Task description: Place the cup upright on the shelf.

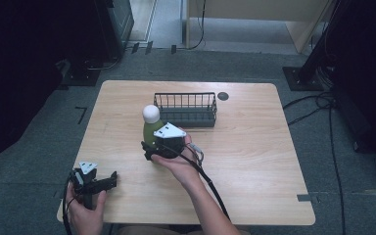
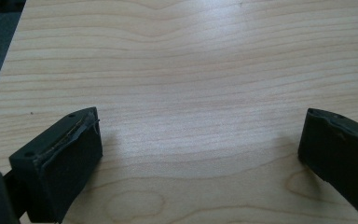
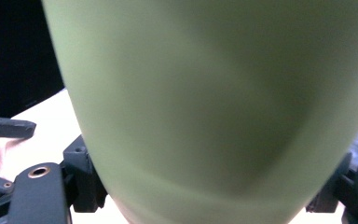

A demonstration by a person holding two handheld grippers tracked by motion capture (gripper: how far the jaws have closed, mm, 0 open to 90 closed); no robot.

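- Table (image 1: 254, 161): light wood, mostly bare — open working room around the job.
- Wire basket (image 1: 186, 108): dark, sits at the far middle with its top open, just behind the bottle. Likely the drop target, so placed within easy reach.
- Green bottle (image 1: 151, 132): white round cap, upright near table centre, just in front of the basket's left end. In the right gripper view (image 3: 214, 102) its body sits between both jaws.
- Right gripper (image 1: 149, 148): clamped on the bottle low on the body — a low grip should keep it upright for a lift.
- Left gripper (image 1: 111, 179): parked at the near left edge, jaws spread wide over bare wood, holding nothing — idle, out of the way.
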